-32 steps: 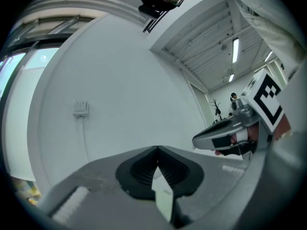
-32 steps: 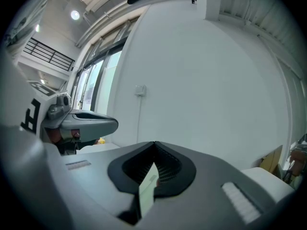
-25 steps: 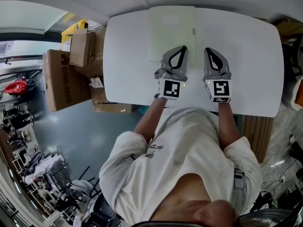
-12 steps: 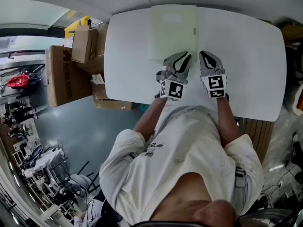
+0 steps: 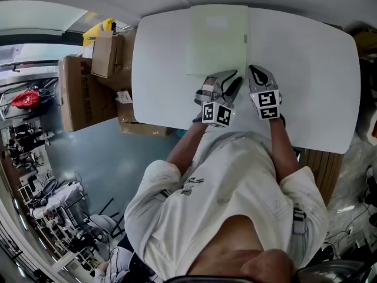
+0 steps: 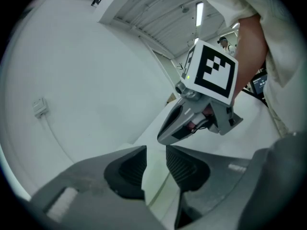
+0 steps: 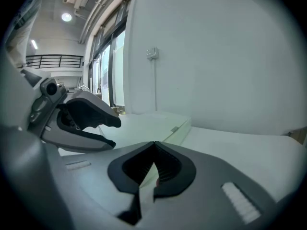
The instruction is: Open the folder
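Left gripper is dropping to the folder, upper middle, jaws opening, empty, probably going for the cover; right gripper closed, empty.

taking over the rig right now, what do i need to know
Left gripper: open, and its jaws have just been opening. The near edge of the folder shows in the gap, but the pads are not pressing on it.
Right gripper: shut and empty, beside the left gripper, just off the folder's near right corner.
Folder: closed, lying flat at the far middle of the table.
Done: both grippers are at the folder's near edge; nothing is gripped yet.
Left: catch the cover's edge, probably with the left gripper, and lift it open.
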Demonstrator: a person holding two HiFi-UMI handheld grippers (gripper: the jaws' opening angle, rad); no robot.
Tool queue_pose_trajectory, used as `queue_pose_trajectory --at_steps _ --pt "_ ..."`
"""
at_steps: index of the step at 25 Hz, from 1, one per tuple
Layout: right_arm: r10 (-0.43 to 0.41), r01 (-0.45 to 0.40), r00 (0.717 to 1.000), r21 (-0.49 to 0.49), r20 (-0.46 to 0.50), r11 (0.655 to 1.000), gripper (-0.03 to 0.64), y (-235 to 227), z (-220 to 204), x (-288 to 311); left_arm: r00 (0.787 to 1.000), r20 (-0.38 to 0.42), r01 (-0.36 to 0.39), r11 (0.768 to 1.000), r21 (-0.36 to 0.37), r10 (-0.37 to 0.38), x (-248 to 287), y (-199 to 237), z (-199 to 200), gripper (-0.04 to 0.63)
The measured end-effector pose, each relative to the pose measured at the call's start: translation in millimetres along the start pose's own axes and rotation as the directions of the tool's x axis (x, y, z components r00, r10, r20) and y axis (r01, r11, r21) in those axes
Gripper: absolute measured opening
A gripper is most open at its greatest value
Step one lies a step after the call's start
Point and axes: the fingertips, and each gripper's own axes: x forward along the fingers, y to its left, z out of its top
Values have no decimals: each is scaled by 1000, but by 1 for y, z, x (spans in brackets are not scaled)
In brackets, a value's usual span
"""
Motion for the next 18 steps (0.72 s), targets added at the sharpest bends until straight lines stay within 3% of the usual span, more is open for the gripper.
queue_pose_trajectory --at_steps 9,18 --pt "9 -9 1000 5 -24 1000 0 3 -7 4 997 -51 62 995 74 -58 7 -16 -9 148" --pt "18 -18 999 12 -42 1000 0 9 -18 11 994 -102 59 988 141 -45 20 -19 -24 156"
